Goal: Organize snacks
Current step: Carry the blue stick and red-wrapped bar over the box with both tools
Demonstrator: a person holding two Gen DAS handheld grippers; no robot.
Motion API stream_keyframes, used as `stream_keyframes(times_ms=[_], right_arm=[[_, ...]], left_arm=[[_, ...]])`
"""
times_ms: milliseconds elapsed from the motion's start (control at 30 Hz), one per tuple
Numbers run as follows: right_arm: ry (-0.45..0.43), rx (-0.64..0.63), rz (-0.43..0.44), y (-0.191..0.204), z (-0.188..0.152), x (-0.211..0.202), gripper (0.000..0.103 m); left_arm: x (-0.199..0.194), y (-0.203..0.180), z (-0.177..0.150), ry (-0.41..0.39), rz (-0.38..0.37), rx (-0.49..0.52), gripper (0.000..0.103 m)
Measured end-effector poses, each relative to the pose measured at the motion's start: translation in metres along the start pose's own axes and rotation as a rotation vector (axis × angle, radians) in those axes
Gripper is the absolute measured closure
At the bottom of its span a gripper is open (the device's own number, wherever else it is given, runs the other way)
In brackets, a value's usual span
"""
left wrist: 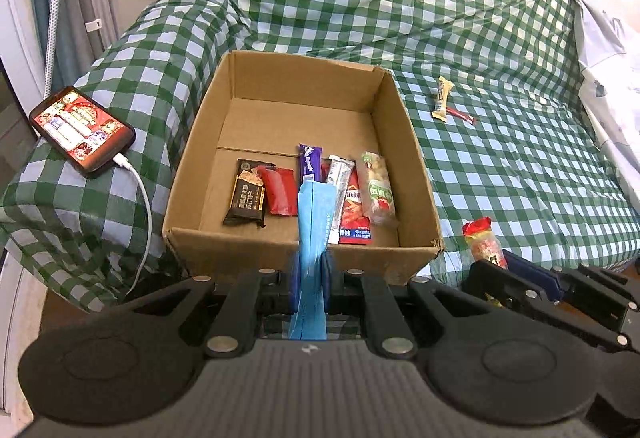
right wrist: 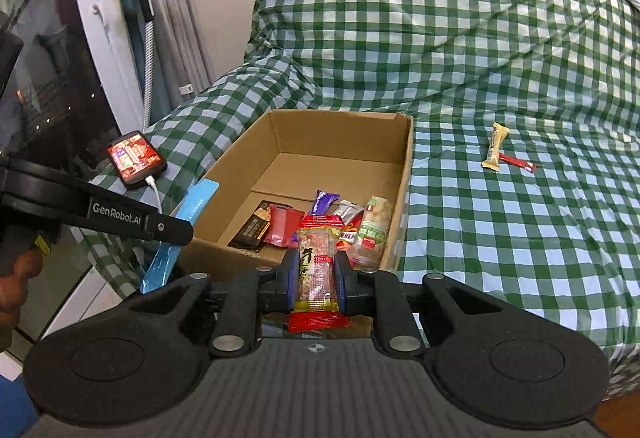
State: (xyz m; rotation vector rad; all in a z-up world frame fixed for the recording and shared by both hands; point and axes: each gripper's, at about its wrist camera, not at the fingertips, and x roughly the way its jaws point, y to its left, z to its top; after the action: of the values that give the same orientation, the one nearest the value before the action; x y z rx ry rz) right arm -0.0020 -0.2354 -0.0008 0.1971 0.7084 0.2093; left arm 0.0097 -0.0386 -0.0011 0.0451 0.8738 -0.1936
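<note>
just short of the cardboard box (left wrist: 304, 110), at its near wall, both hand-held grippers carry a snack each, which suits a run of dropping loose packets into one container. the left hand-held gripper (left wrist: 311, 274) is closed tight on a thin blue packet (left wrist: 314, 222), pinched across its flat faces so that it stands on edge and its top leans in over the box's near rim. the right hand-held gripper (right wrist: 316, 276), to the right of the box's near corner, is nearly closed around a clear packet with red ends (right wrist: 318, 262), gripped at mid-length so both ends stick out free. inside the box, snacks lie flat in a row against the near wall: a dark brown packet (left wrist: 247, 194), a red packet (left wrist: 280, 190), a purple bar (left wrist: 310, 162), a silver stick (left wrist: 339, 182) and a green-labelled roll (left wrist: 377, 190); the far half of the box floor is bare. on the green checked bed cover (left wrist: 500, 166), well beyond the box's right wall, a pale yellow bar (left wrist: 442, 96) lies touching a thin red stick (left wrist: 460, 114), seemingly not yet collected. left of the box, a phone (left wrist: 82, 130) rests on the cover with a white cable (left wrist: 142, 214) plugged in, clear of the work.
</note>
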Motion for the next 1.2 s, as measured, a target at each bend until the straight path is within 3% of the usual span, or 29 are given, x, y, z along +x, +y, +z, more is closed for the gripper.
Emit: stream_keyframes(times_ms=[1200], right_arm=[[0.054, -0.052, -0.01, 0.008, -0.001, 0.016, 0.083]], left_arm=[[0.009, 0.011, -0.003, 0.022, -0.012, -0.041, 0.091]])
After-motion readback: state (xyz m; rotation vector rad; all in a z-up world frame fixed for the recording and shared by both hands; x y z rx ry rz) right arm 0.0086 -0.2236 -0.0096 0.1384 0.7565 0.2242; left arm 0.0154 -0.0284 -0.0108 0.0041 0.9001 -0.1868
